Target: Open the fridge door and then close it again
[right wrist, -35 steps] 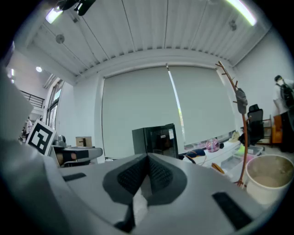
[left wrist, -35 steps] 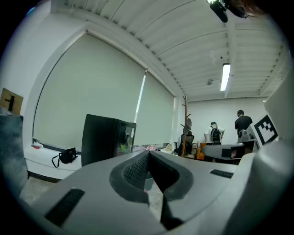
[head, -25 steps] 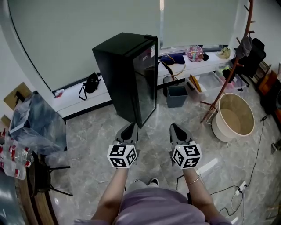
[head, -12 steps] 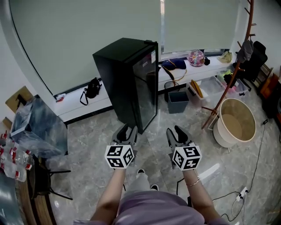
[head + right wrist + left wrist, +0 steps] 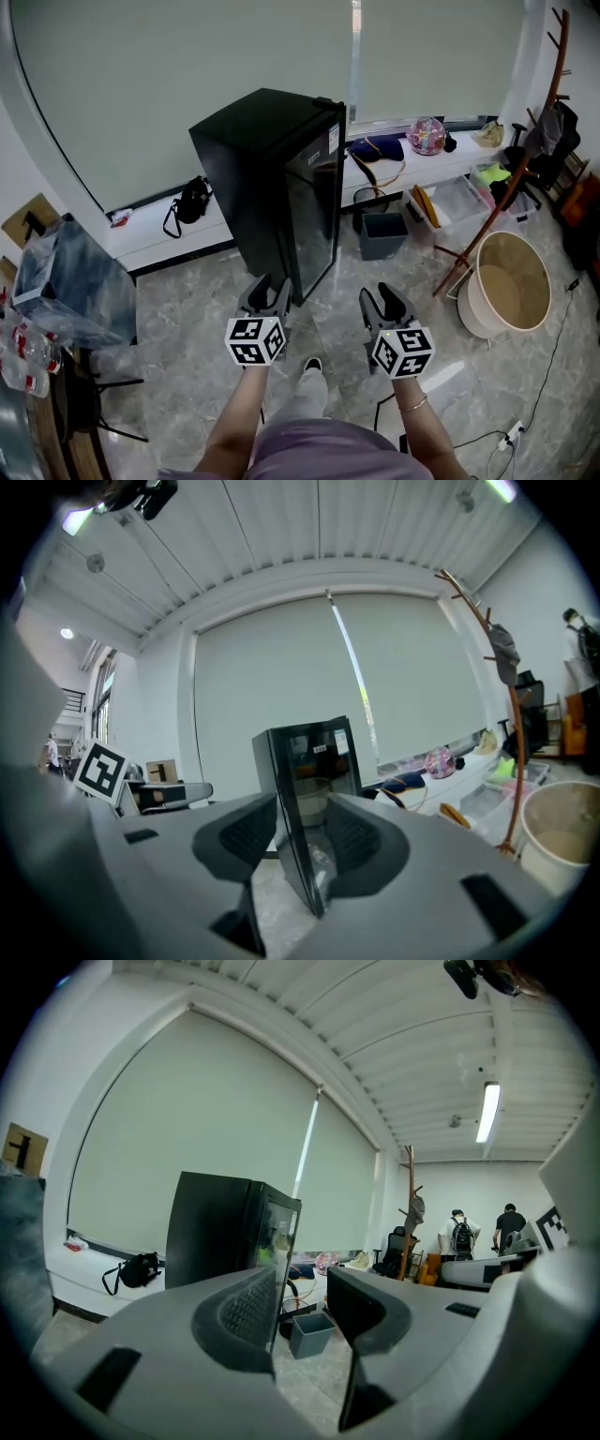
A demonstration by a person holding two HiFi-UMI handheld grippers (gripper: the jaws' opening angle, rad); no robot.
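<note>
The left gripper [image 5: 267, 284] is hovering with jaws that have just been opening, nothing between them. Coming in too fast, it is risking a knock against the closed glass door [image 5: 314, 211] instead of catching its edge. The black fridge [image 5: 253, 159] is standing on the floor just ahead of both grippers, apart from them. The right gripper [image 5: 380, 295], its empty jaws also just opening, is facing the door's front corner.

Left gripper [image 5: 269, 285], right gripper [image 5: 378, 293] — jaws opening
</note>
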